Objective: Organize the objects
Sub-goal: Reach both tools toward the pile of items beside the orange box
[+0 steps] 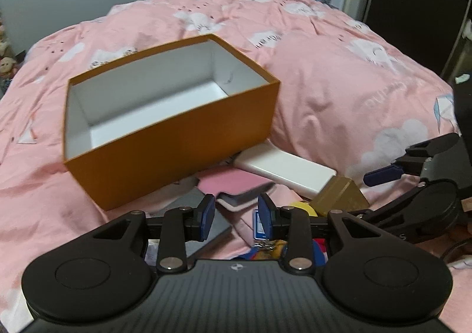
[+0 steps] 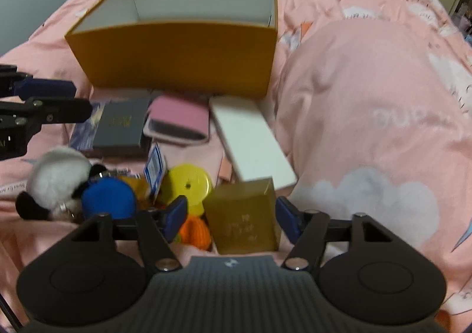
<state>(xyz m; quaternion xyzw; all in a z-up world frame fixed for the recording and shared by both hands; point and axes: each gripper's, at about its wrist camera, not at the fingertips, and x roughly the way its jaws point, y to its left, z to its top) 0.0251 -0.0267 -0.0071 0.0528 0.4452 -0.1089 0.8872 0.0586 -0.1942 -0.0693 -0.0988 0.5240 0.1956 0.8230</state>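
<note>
Orange cardboard box with white inside, empty, on pink cloud-print bed cover; clutter piled just in front. White flat slab beside pink wallet. Gold rectangular box between right tongs, open, pads not pressing yet. Left tongs part open, holding nothing. Step: first pick. Next, probably: close on gold box, lift into orange box.

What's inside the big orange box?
Nothing shows inside the orange box: only white walls and bare white floor. Its near wall hides the closest strip of floor.
</note>
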